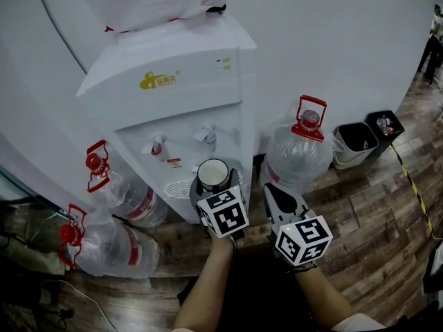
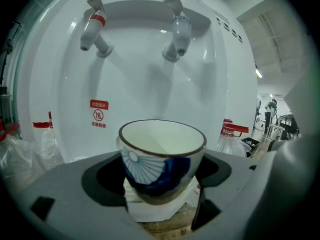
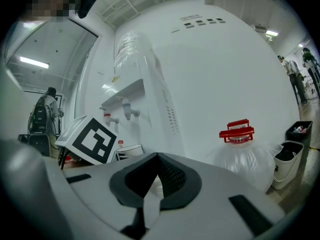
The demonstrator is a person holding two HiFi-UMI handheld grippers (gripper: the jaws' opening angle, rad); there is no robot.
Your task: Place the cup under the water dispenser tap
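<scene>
— Dispenser [image 1: 173, 81] first, white and big. Where's the cup [image 2: 162, 149]?
— Upright, clamped by the left gripper [image 2: 160, 181], low in front of the recess, below the blue tap [image 2: 177, 34].
— Right gripper [image 3: 152, 184]?
— Jaws pressed together, nothing between, just beside the left.

Recess [image 2: 145, 79] below taps [image 2: 177, 34] open; bottles [image 1: 297, 154] flank dispenser [image 1: 187, 68].

Even indoor light, soft tap shadows, fisheye-bent vignetted edges, near foreground seemingly blurred, mosaic patch.
</scene>
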